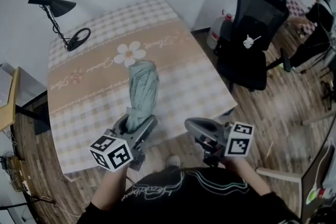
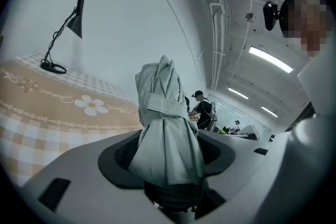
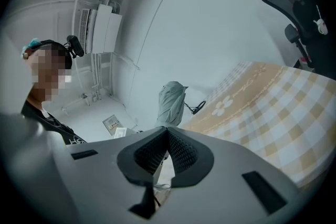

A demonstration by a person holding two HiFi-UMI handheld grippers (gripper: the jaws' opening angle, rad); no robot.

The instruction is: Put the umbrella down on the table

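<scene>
Pinching the folded umbrella (image 1: 143, 94) near its handle end with the left gripper (image 1: 137, 128), pads pressed against the bundled grey-green fabric on both sides, strap wrapped round the middle. Pointing away from the person, out over the near half of the bench (image 1: 94, 97), tip ending just short of the flower print (image 1: 130, 53). Hard to say from the head view whether resting on the cloth or just above it; in the left gripper view, apparently clear of the surface. Pressed together with nothing between the pads on the right gripper (image 1: 197, 126), held near the bench's near edge, just beside the left one and apart from the umbrella. Checked tan-and-white cloth across the whole bench. Black desk lamp (image 1: 58, 16) at the far left corner, well apart from the umbrella. Black office chair (image 1: 252, 34) off the right side on the wood floor (image 1: 273, 113), another person (image 1: 315, 13) seated beyond it.
</scene>
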